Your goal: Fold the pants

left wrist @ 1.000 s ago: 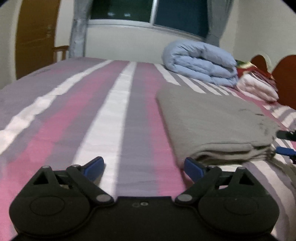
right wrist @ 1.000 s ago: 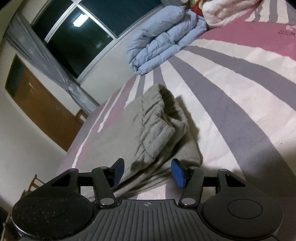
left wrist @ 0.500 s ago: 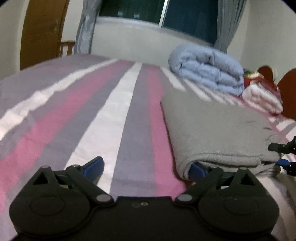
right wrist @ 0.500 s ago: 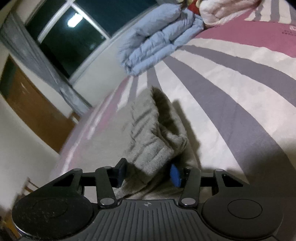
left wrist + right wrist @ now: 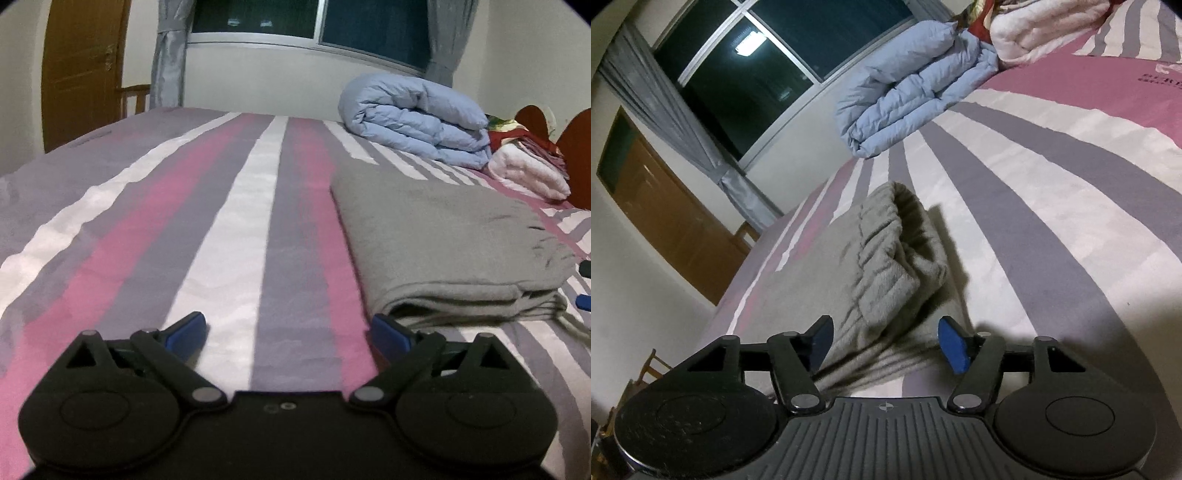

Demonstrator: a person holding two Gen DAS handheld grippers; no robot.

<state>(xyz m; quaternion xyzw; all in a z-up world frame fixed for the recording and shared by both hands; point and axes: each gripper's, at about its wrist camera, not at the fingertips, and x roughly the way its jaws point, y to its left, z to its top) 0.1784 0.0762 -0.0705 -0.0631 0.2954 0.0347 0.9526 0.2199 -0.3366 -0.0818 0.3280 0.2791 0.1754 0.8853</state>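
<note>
From my left camera I see the gray pants [image 5: 443, 236] folded into a flat stack on the striped bedspread [image 5: 229, 229], lying at about two o'clock from my left tongs [image 5: 288, 332]. Those tongs stand wide, with nothing but bedspread between the blue pads [image 5: 184, 330]; the right-hand pad sits just beside the near corner of the stack, at its lower edge, and I cannot tell whether it touches. At the far three o'clock edge of this view a bit of my right tongs [image 5: 585, 286] peeks in by the gathered waistband end.

From my right camera the pants [image 5: 886, 266] run from six o'clock up toward twelve, the elastic waistband bunched into a rumpled ridge. My right tongs [image 5: 884, 343] have just been opening, and now the pads [image 5: 953, 349] stand apart on either side of the layered edge of the cloth without pressing on it, so the fabric lies between them, not gripped.

A rolled blue comforter [image 5: 417, 118] sits at one o'clock past the pants, with folded pink and red bedding [image 5: 528, 170] just beside it toward two o'clock. Beyond the bed there is a dark window [image 5: 314, 22] with gray curtains [image 5: 168, 55] at twelve, and a brown door [image 5: 81, 66] at ten o'clock.
</note>
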